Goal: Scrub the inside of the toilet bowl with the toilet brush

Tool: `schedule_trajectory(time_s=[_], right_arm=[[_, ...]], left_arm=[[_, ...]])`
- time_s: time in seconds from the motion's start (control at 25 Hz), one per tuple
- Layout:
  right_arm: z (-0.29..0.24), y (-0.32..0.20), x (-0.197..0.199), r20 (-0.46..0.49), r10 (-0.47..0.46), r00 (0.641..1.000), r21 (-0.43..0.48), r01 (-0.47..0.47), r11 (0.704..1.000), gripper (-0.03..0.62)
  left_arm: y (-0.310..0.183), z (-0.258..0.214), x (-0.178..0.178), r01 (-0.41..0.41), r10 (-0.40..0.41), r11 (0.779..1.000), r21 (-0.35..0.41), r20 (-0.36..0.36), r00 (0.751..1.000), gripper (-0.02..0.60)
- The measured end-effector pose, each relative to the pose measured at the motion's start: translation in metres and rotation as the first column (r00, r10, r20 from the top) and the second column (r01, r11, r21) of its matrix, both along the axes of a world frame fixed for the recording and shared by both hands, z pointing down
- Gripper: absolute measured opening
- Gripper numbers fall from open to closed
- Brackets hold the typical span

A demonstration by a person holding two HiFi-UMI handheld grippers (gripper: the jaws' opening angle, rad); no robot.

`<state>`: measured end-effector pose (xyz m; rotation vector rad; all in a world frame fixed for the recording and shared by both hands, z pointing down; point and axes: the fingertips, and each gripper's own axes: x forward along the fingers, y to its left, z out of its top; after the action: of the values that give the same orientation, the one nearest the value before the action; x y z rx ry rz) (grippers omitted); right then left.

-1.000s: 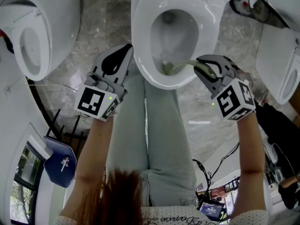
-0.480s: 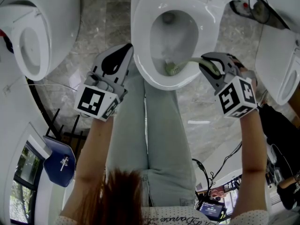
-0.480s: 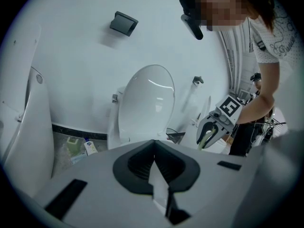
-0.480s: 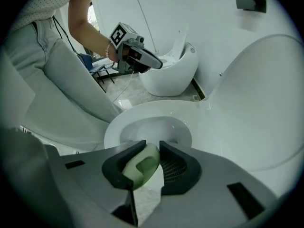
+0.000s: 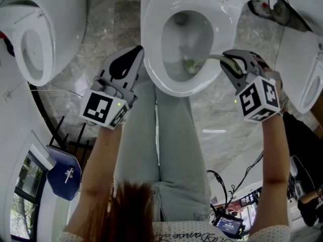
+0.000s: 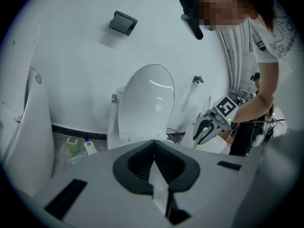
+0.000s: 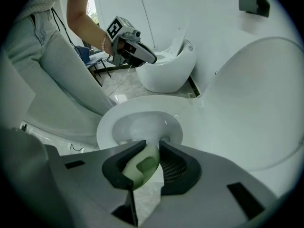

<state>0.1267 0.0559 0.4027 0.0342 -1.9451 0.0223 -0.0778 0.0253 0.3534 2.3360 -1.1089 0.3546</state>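
Observation:
The white toilet bowl (image 5: 151, 59) stands open at top centre, its lid (image 6: 145, 101) raised. A pale green toilet brush has its head (image 5: 189, 65) down inside the bowl against the near right wall. Its handle (image 5: 212, 59) runs right into my right gripper (image 5: 227, 60), which is shut on it. In the right gripper view the green handle (image 7: 140, 167) sits clamped in my right gripper (image 7: 152, 147), above the bowl (image 7: 118, 122). My left gripper (image 5: 133, 54) hovers by the bowl's left rim, shut and empty (image 6: 153, 152).
A second toilet (image 5: 40, 34) stands at the far left and another white fixture (image 5: 303, 79) at the right. The person's jeans-clad legs (image 5: 171, 135) fill the floor before the bowl. A blue chair (image 5: 63, 173) and cables (image 5: 222, 185) lie nearer. A bottle (image 6: 90, 147) stands by the wall.
My right gripper has shifted right and slightly up, drawing the brush head from the bowl's near wall towards its right side. The left gripper has stayed put.

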Motion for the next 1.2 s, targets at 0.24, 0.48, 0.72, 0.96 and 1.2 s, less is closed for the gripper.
schedule_trajectory(time_s=[0.24,0.48,0.72,0.96,1.2], right_arm=[[-0.001,-0.005,0.004,-0.01,0.004,1.0,0.024,-0.004,1.0,0.097],[0.001,-0.016,0.013,-0.023,0.035,0.999,0.055,-0.033,0.998,0.097],[0.002,-0.031,0.022,-0.026,0.089,0.996,0.102,-0.086,0.991,0.097],[-0.006,-0.034,0.028,0.027,0.195,0.981,0.088,-0.196,0.977,0.1],[-0.013,-0.034,0.03,0.105,0.316,0.943,0.068,-0.324,0.944,0.098]], left_arm=[[-0.002,-0.001,0.004,-0.017,0.017,1.0,0.012,0.018,1.0,0.003],[-0.004,-0.004,0.009,-0.015,0.014,1.0,0.016,0.013,1.0,0.003],[-0.004,-0.003,0.011,-0.014,0.014,1.0,0.012,0.013,1.0,0.003],[-0.004,-0.01,0.013,-0.008,0.008,1.0,0.022,0.013,1.0,0.003],[-0.007,-0.011,0.016,-0.013,0.012,1.0,0.023,0.009,1.0,0.003]])
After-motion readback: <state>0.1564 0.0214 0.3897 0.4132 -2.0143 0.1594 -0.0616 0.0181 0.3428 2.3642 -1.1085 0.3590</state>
